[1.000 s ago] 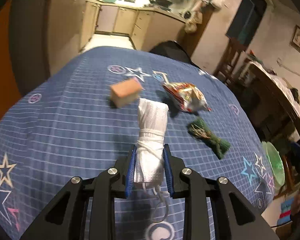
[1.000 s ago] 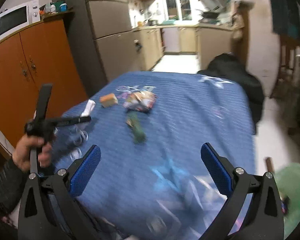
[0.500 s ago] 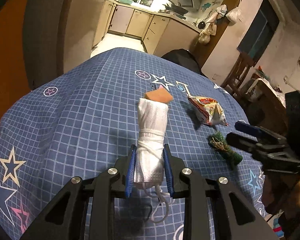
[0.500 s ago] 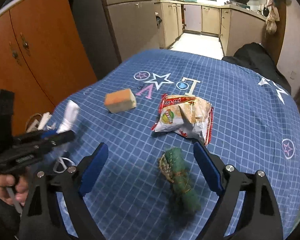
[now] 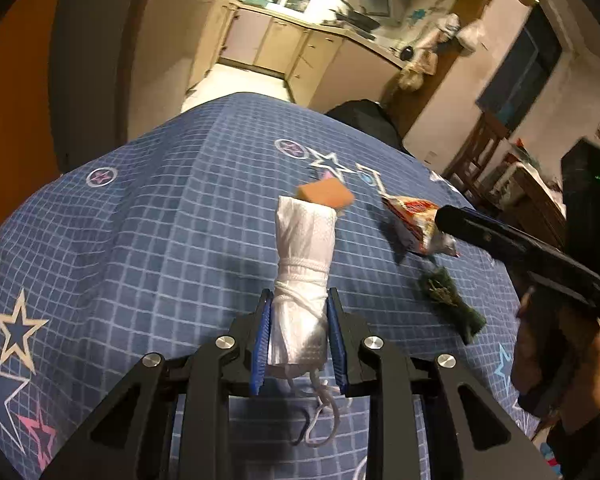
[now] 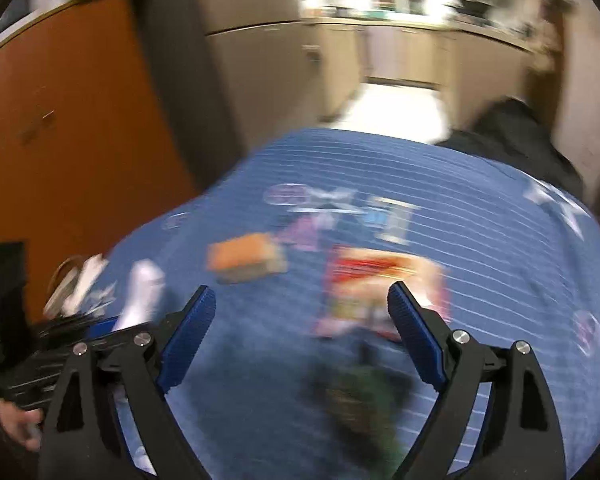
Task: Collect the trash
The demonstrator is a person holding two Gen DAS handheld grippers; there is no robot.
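Observation:
My left gripper [image 5: 299,296] is shut on a white rolled bundle [image 5: 305,240] tied with string, held just above the blue star tablecloth [image 5: 140,240]. Beyond it lie an orange sponge [image 5: 326,196], a red and white snack wrapper [image 5: 414,220] and a green bundle [image 5: 450,300]. A black finger [image 5: 500,236] of the right gripper reaches in over the wrapper. In the blurred right wrist view my right gripper [image 6: 300,290] is open with nothing held. The snack wrapper [image 6: 376,284] lies just ahead by its right finger, and the green bundle [image 6: 360,396] lies below between the arms.
An orange cupboard [image 6: 60,120] and a grey fridge [image 6: 240,40] stand left of the table. A black shape [image 5: 360,116] sits at the table's far edge. A hand [image 6: 18,420] holds the left gripper at lower left. The sponge [image 6: 244,260] lies left of the wrapper.
My right gripper has swept in from the right over the table and now hangs close to the wrapper and green bundle. The left gripper shifted a little, still holding the white bundle.

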